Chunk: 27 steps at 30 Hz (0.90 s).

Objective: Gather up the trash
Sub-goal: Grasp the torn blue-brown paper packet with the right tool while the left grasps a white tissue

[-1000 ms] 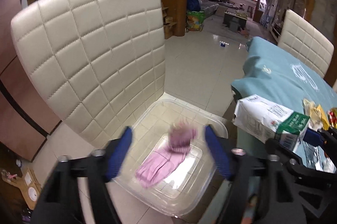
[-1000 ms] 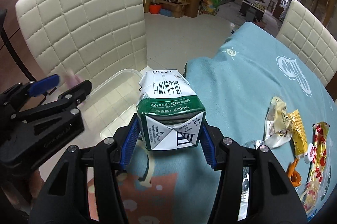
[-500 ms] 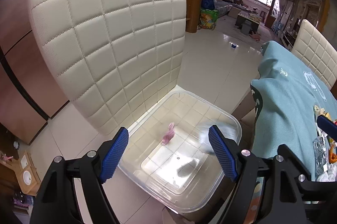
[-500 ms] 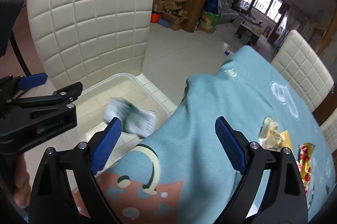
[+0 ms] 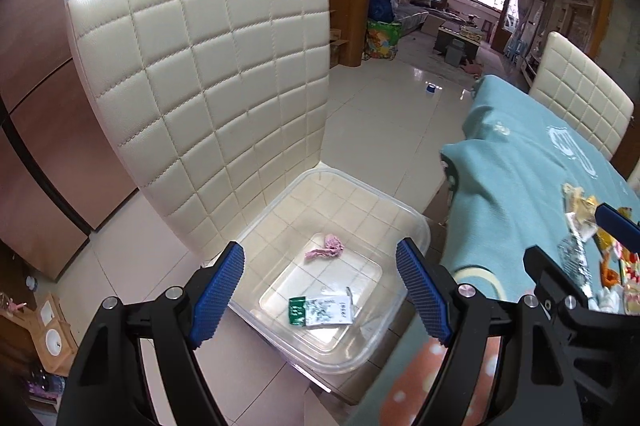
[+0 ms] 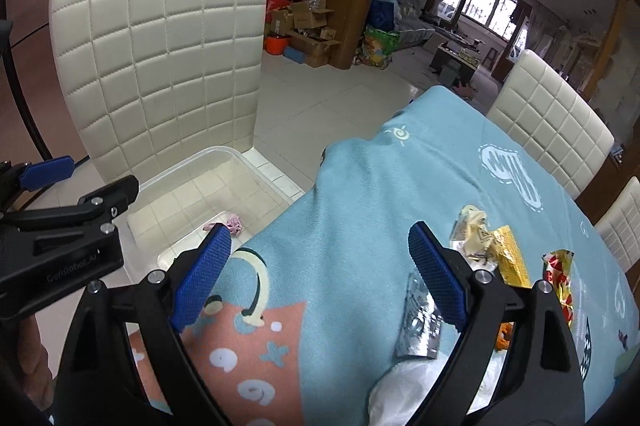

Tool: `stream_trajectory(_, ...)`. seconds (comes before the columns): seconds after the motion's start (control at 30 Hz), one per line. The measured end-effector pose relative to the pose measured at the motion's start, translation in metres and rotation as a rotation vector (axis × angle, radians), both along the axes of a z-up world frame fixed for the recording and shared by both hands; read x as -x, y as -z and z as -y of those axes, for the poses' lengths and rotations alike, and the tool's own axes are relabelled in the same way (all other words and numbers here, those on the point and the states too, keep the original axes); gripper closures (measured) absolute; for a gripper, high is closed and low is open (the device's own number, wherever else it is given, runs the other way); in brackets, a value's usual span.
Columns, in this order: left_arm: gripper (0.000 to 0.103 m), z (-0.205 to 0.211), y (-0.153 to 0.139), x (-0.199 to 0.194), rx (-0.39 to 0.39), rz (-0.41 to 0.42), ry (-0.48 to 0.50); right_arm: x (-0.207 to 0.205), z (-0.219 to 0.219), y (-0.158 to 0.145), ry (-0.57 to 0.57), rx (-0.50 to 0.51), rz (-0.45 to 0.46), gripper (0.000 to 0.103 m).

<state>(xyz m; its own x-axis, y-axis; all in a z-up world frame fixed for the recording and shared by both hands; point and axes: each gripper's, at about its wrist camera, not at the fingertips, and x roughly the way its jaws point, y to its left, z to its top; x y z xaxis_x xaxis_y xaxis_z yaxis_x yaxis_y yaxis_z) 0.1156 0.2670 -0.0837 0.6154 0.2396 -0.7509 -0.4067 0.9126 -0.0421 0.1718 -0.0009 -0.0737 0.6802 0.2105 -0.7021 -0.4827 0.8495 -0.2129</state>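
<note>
Bin: a clear plastic tub is set on the cream chair seat, just beside the tabletop edge; a nudge from either tool could slide it off the seat.
Left gripper: held above the bin, its fingers spread apart with nothing between them.
Right gripper: held over the tabletop edge beside the bin, fingers wide apart and empty.
Carton: lies flat on the bin floor, nearest the camera.
Pink scrap: lies deeper in the bin, apart from the carton.
Wrappers: yellow, red and silver pieces are left on the tabletop, well away from the bin.
Risk, cloth: thin foil could be pinched together with the loose blue cloth, dragging it and the rest.
Risk, drop: light wrappers released too far from the bin could flutter onto the floor.
Risk, collision: both tools could be brought together over the bin.
</note>
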Motion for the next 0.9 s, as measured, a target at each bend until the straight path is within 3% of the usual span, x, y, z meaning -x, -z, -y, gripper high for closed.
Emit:
stream_trajectory(0.17, 0.026, 0.03, -0.012, 0.008, -0.013, 0.008, 0.045, 0.011, 0.032, -0.012, 0.037, -0.02, 0.01, 0.014)
stream_trajectory(0.43, 0.026, 0.108, -0.023, 0.024, -0.036, 0.024, 0.187, 0.038, 0.135, -0.015, 0.172, -0.035, -0.031, 0.015)
stream_trajectory(0.63, 0.026, 0.173, -0.012, 0.032, -0.057, -0.003, 0.337, 0.068, 0.232, 0.013, 0.314, -0.101, -0.19, 0.033)
stream_trajectory(0.77, 0.026, 0.205, 0.0, 0.03, -0.06, -0.043, 0.403, 0.087, 0.267, 0.032, 0.365, -0.172, -0.272, 0.034)
stream_trajectory(0.9, 0.026, 0.228, 0.006, 0.026, -0.062, -0.066, 0.442, 0.096, 0.274, 0.043, 0.373, -0.221, -0.311, 0.034)
